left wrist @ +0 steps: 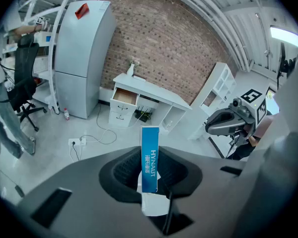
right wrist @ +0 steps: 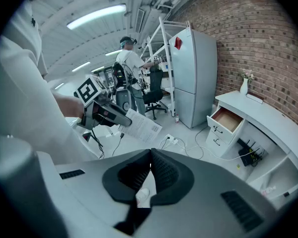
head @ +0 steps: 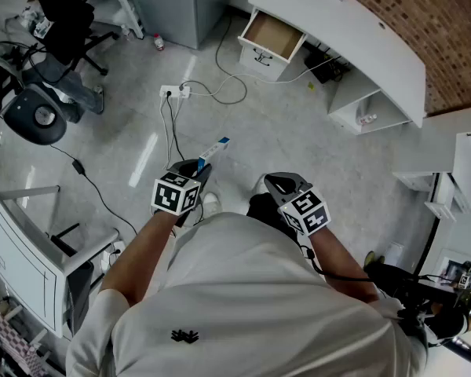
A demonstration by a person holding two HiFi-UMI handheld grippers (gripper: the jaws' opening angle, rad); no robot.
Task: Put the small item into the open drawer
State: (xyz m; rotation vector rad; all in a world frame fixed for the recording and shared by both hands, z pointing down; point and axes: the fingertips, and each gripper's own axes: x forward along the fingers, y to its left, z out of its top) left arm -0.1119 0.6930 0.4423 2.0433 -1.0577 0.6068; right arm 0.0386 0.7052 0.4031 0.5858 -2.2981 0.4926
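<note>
While the open drawer (head: 261,53) sits far ahead of both tongs, my left tongs (left wrist: 150,165) pinch a slim blue-and-white box (left wrist: 150,145) upright; my right tongs (right wrist: 149,156), alongside, are pressed together, empty.

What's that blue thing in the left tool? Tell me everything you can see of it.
It is a slim, flat carton, cardboard by its look. Its narrow edge is blue with white lettering reading HYNAUT; its broad face is white with fine print. The left tool clamps its lower end between its jaws, and the rest sticks out ahead, in the air above the floor. Nothing else touches it.
</note>
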